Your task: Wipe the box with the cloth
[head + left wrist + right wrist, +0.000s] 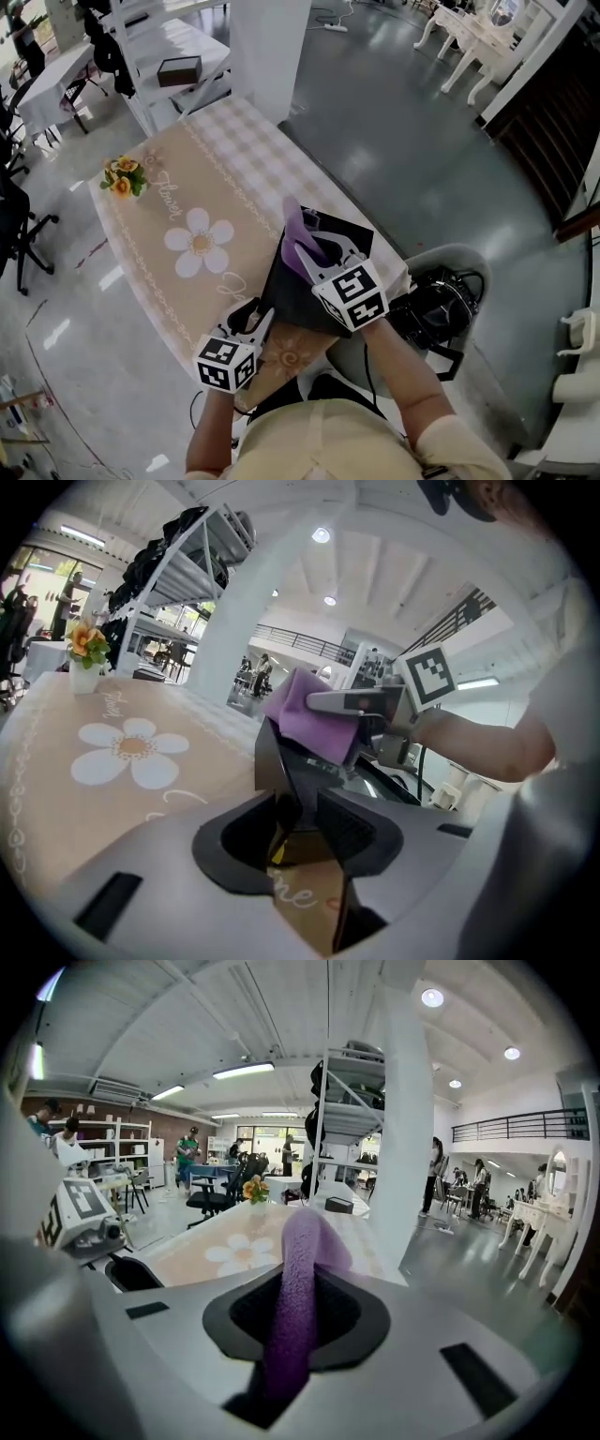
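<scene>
Black box (292, 296) sits at the near end of the table (141, 234), by the edge closest to me, with one dark glossy panel standing up tilted. Purple cloth (296, 232) is over the far upper part of the box; in the left gripper view it lies against the top of that raised panel and looks to be touching it. My right gripper (323, 251) has the cloth, jaws closed tight on it, with a bunched strip running up between the pads and flopping over past the tips. Right gripper is above the box, angled down and away from me. My left gripper (255, 317) is low at the box's near left corner, also pointing down and forward. Its jaws are about halfway in, and the thin edge of the box wall stands between them. One pad is right at the wall, with a sliver of gap at the other, so there is no firm clamp that I can see. The two grippers are near each other, left lower and closer to me. Table top is a tan cover with a big white daisy print (199, 242) in the middle, script lettering and a checked border at the far end. Small pot of orange and yellow flowers (123, 176) is at the far left corner, well apart from the box. White pillar (272, 47) stands just beyond the table, grey glossy floor (403, 141) to the right.
</scene>
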`<state>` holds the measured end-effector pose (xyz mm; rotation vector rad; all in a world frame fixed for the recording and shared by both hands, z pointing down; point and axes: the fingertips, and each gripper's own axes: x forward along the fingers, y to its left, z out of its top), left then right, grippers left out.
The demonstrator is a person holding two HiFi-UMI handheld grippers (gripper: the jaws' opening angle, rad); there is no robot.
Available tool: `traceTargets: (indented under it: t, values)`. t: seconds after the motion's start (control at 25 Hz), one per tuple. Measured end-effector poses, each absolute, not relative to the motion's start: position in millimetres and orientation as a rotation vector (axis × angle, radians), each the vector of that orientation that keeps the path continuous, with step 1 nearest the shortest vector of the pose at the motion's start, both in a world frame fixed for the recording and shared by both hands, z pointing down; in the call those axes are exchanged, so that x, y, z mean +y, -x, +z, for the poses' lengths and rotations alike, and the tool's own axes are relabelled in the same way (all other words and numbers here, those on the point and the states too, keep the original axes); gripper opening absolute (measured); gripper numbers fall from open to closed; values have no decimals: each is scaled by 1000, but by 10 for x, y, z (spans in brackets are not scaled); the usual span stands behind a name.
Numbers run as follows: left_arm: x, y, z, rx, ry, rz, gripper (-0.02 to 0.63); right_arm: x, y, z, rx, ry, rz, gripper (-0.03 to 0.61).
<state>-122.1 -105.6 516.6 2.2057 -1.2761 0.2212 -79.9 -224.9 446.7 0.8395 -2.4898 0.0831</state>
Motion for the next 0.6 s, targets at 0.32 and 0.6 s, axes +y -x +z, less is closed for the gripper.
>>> traceTargets:
  t: [0.32,0.6]
  values:
    - [-1078,1250,5179,-1319,-2196,226,141,-2330,855,4672,-2370,-782,-53,74]
    - [-1053,1248,5189,-1362,-2152,195,133,-2334,657,4781,-2248,-770,-197,72]
